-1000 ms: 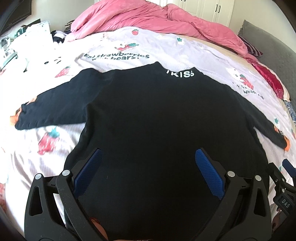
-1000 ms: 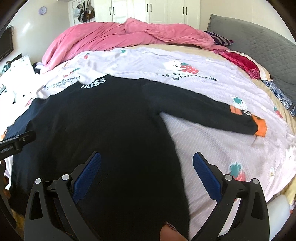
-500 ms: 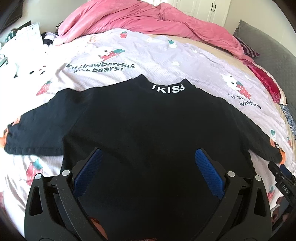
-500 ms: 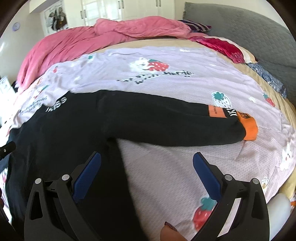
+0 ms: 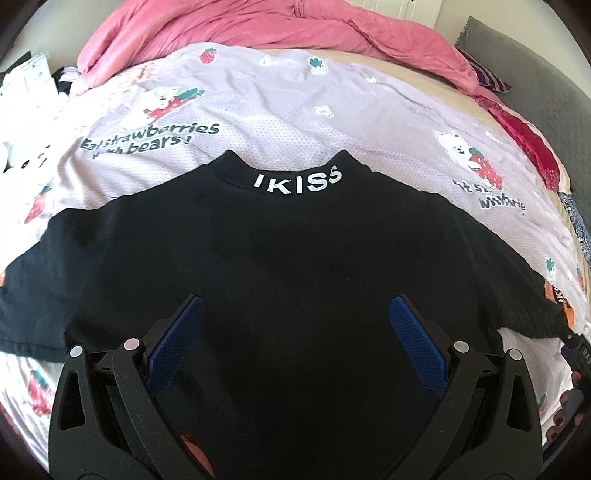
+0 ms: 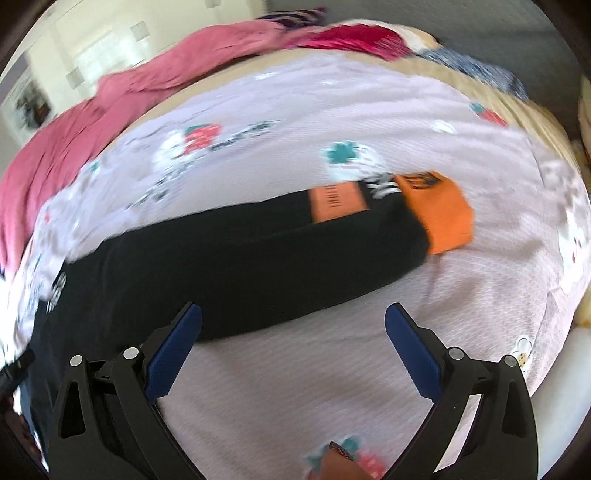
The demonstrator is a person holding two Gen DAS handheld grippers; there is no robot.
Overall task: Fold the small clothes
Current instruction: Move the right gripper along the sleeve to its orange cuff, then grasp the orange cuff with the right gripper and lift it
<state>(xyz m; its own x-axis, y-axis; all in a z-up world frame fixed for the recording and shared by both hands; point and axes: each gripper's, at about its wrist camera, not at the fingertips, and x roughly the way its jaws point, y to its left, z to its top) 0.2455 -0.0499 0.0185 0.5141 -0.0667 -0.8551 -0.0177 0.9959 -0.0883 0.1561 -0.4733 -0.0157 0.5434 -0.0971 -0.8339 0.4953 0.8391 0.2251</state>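
Note:
A small black long-sleeved top (image 5: 288, 266) lies flat on the bed, its collar marked "IKISS" (image 5: 297, 181) at the far side and both sleeves spread outward. My left gripper (image 5: 295, 314) is open and empty above the top's body. In the right wrist view the right sleeve (image 6: 240, 258) stretches across, ending in an orange cuff (image 6: 443, 214). My right gripper (image 6: 293, 321) is open and empty above the sleeve's near edge and the sheet. This view is motion-blurred.
The bed has a lilac sheet (image 5: 332, 92) printed with strawberries and bears. A pink duvet (image 5: 258, 26) is bunched at the far end. A grey headboard (image 5: 535, 74) and red cloth (image 5: 524, 140) lie at the right. The bed's right edge (image 6: 554, 332) is near.
My left gripper has moved forward up the top toward the collar. My right gripper has swung right, from over the top's body to over the right sleeve and cuff. Both stayed open.

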